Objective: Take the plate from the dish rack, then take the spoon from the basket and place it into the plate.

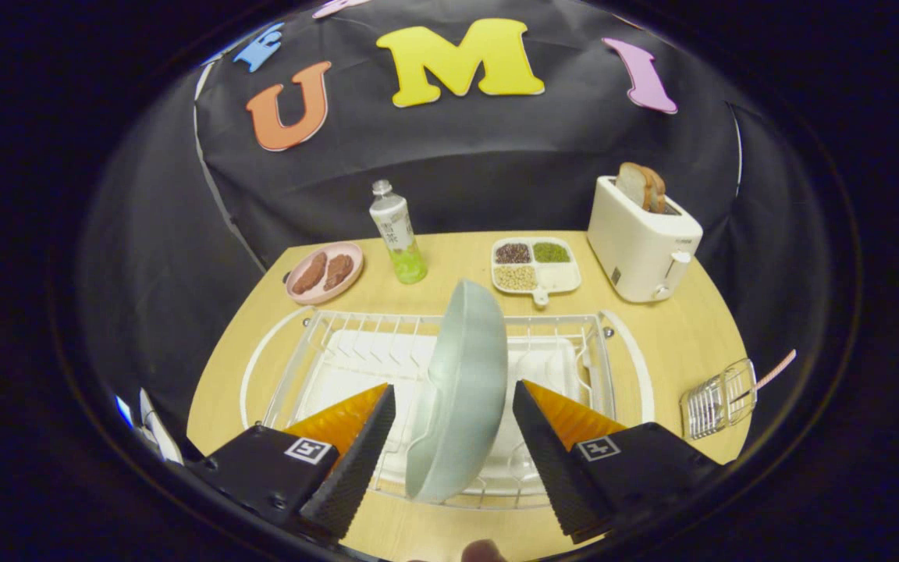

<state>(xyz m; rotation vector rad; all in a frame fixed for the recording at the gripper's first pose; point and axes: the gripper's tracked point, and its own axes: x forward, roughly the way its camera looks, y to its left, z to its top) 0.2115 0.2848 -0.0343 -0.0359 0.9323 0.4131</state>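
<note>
A pale green plate [461,390] stands on edge in a white wire dish rack [325,343] at the table's [668,336] near edge. The gripper [453,410] is spread open, its fingers [360,460] on either side of the plate, not touching it. Along the far edge sit a pink dish [325,273], a bottle [396,232], a divided tray [535,265] and a toaster [641,238]. A small wire basket [719,398] sits by the right edge.

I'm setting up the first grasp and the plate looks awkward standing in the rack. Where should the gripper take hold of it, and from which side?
Grip the plate at its upper rim, coming from above and in front as now. It stands on edge in the dish rack, so the thin rim faces the gripper, whose open fingers already flank it, apparently without touching. Closing across that thin edge should probably hold; then lift straight up, clear of the wires.
</note>
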